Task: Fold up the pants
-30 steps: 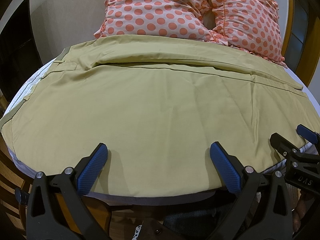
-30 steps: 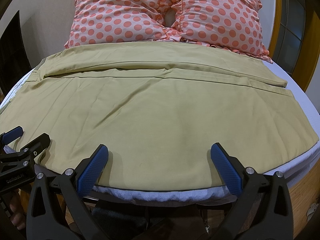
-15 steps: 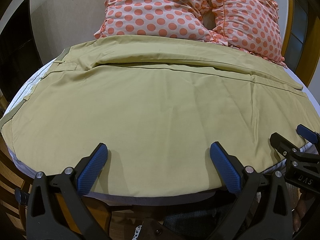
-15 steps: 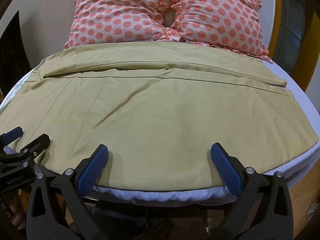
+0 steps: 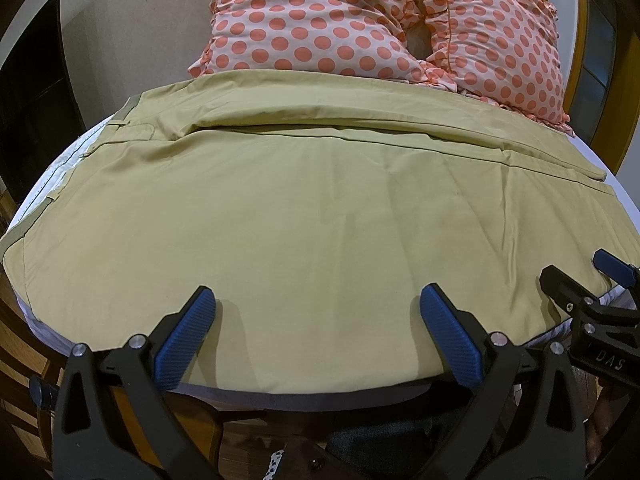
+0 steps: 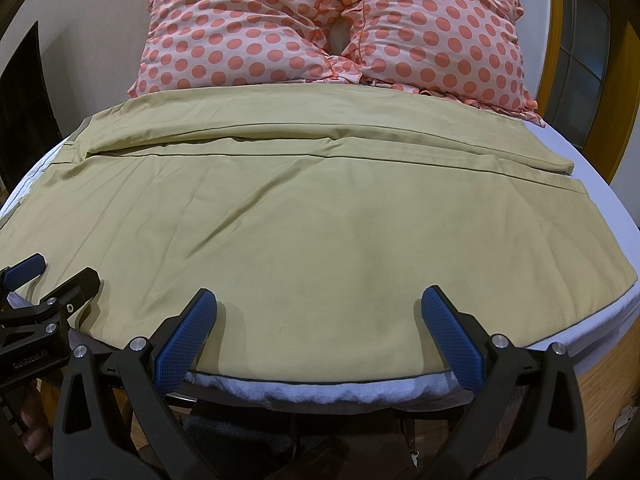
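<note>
Khaki pants (image 5: 304,216) lie spread flat across a bed, waistband at the left, leg hems at the right; they also fill the right wrist view (image 6: 312,224). The two legs lie side by side, the far one against the pillows. My left gripper (image 5: 316,308) is open and empty over the near edge of the near leg. My right gripper (image 6: 316,308) is open and empty over the same edge, further right. Each gripper shows in the other's view: the right one at the right edge (image 5: 580,280), the left one at the left edge (image 6: 52,276).
Two pink pillows with orange dots (image 6: 332,28) stand against the wall behind the pants. The white mattress (image 6: 600,184) shows at the right and along the near edge. A wooden bed frame (image 6: 604,376) runs below. A wooden door frame (image 5: 624,92) is at the far right.
</note>
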The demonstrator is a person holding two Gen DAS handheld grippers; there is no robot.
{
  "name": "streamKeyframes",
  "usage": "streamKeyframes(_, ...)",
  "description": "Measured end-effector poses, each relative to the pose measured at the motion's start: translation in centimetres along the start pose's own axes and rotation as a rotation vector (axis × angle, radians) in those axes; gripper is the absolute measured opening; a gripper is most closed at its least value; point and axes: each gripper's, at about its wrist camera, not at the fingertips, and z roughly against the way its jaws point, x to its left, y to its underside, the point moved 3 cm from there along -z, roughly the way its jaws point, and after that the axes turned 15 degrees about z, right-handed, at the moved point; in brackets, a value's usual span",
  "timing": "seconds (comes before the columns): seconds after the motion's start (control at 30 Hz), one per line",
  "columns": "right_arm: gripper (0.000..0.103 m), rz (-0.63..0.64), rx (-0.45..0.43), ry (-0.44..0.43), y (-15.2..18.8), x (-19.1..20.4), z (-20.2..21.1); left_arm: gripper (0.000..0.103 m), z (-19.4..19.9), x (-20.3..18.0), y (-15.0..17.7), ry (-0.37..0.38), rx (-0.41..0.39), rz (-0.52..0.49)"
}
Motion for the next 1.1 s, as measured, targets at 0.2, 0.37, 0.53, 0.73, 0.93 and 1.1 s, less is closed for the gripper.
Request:
streamKeyframes(0.2, 0.102, 0.026, -0.010, -0.005, -0.7, -1.1, 0.0, 0.101, 0.2, 0.0, -0.2, 0.012, 0.008, -0.011)
streamKeyframes(0.37, 0.102, -0.150, -0.113, 0.163, -8.1, -12.3, 1.4, 0.101, 1.6, 2.1, -2.7, 0.044, -0.045, 0.035)
streamKeyframes(0.53, 0.073, -0.465, 0.100, 0.213, -13.7, -24.9, -6.4, 0.101, 2.5, 3.3, -4.9, 0.130, -0.080, 0.121)
streamKeyframes(0.73, 0.064, -0.722, 0.288, 0.273, -16.1, -32.8, -17.0, 0.101, 1.3, 2.9, -5.8, 0.100, -0.093, 0.094)
streamKeyframes(0.93, 0.064, -0.761, 0.391, 0.407, -17.0, -34.5, -22.6, 0.101, 0.0, 2.4, -6.2, 0.094, -0.078, 0.080)
streamKeyframes(1.1, 0.044, -0.669, 0.329, 0.452, -16.2, -34.4, -22.4, 0.101, -0.8, 2.1, -6.1, 0.098, -0.068, 0.073)
